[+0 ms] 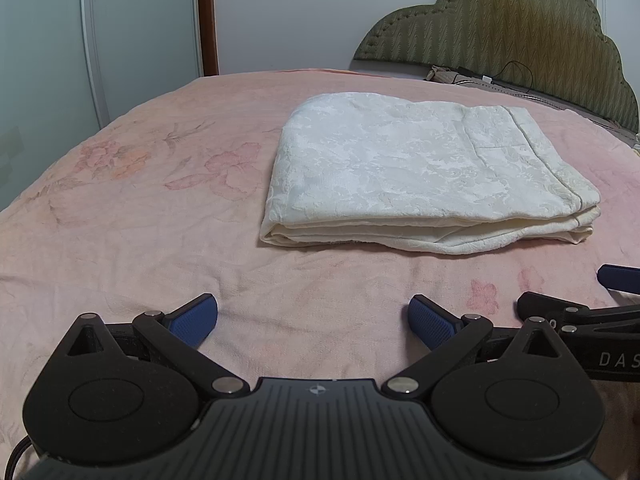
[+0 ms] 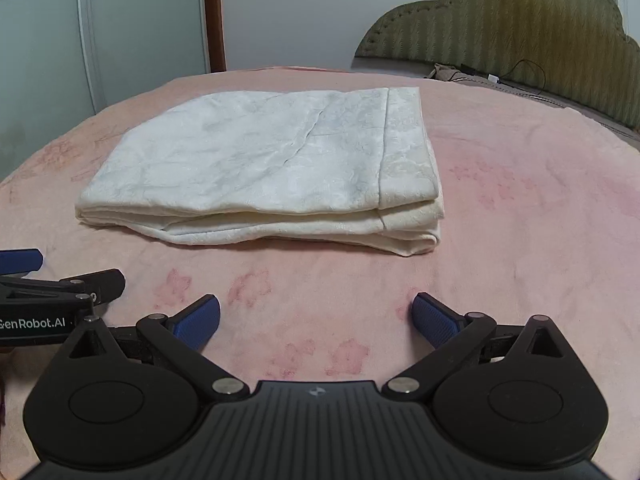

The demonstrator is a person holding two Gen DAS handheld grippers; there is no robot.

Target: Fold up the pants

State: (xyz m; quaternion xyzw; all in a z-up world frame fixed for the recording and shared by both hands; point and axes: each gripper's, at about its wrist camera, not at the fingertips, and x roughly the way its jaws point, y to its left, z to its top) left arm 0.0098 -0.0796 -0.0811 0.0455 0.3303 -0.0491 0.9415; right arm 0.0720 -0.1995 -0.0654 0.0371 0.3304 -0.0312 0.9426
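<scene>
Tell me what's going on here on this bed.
A person holds a two-finger gripper in each hand over a pink bedspread. The white pants lie folded in a neat stack of layers. The left gripper and right gripper are both open, short of the pants, touching nothing. The folding looks finished.

Cream pants [image 1: 420, 168], folded thick near the middle of the bed: woven cloth with a raised damask-like pattern, matt with a faint sheen, hem band slightly coarser. Pink bedspread [image 1: 140, 240] across the bed: soft, napped, matt cloth, faded flower print, lightly creased. Left tool [image 1: 313, 320] and right tool [image 2: 316, 320]: matt black plastic bodies, ribbed housings, dull silvery metal pivot pins, blue finger pads [image 2: 200, 322] finely dimpled and rubbery. Headboard [image 1: 500, 28] at the far right edge: olive quilted fabric, chevron-stitched, matt. Wardrobe doors [image 2: 120, 28]: smooth, frosted, faintly glossy
</scene>
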